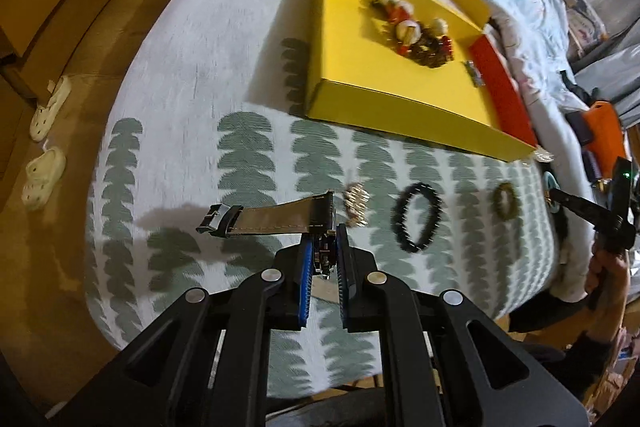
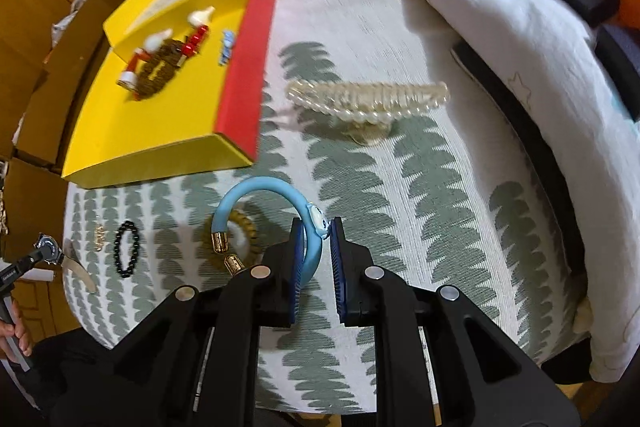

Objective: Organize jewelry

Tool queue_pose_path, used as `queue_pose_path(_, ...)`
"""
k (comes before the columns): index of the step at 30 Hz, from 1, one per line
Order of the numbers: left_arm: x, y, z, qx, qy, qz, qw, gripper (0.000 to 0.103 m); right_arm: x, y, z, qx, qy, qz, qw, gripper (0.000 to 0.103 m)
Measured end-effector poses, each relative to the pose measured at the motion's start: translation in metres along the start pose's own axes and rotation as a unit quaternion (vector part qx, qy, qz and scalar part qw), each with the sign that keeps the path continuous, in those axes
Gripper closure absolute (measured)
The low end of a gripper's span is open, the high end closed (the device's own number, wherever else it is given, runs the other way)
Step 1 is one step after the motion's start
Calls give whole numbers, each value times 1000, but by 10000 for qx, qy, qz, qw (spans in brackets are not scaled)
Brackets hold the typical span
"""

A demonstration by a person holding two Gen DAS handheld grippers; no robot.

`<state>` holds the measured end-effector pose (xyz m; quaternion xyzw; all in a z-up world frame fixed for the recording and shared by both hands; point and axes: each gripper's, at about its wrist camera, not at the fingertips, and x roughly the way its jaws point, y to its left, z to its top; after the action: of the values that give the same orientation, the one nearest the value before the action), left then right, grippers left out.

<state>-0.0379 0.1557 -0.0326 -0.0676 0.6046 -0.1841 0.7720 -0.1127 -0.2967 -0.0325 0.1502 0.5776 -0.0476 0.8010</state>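
My left gripper (image 1: 326, 237) is shut on a wristwatch (image 1: 276, 221) and holds it above the bed, its brown strap sticking out to the left. My right gripper (image 2: 314, 227) is shut on a light blue bangle (image 2: 264, 215) with gold end caps, lifted over an amber coil hair tie (image 2: 240, 227). An open yellow box (image 1: 400, 95) lies ahead with beaded bracelets (image 1: 416, 31) inside; it also shows in the right wrist view (image 2: 160, 115). A black bead bracelet (image 1: 418, 223), a gold trinket (image 1: 356, 209) and the amber tie (image 1: 506, 205) lie on the cover.
The bed cover (image 1: 200, 67) is white with green leaf prints. A clear pearl hair claw (image 2: 368, 99) lies right of the box. A rumpled duvet (image 2: 500, 7) lies at the right. White clogs (image 1: 44, 143) stand on the floor at left. An orange object (image 1: 600, 127) lies far right.
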Motion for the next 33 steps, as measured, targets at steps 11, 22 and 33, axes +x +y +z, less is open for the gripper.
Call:
queue_pose_path(11, 28, 16, 21, 292, 296, 318, 9986, 92, 34, -15, 0, 88, 419, -446, 9981, 89)
queue_pose_path(22, 57, 16, 36, 793, 685, 438, 9935, 85, 46, -14, 3, 40, 463, -653, 9968, 87)
queue_pose_path(33, 11, 9, 44, 679, 18, 381, 9970, 46, 22, -1, 15, -15, 60, -922, 9957, 81)
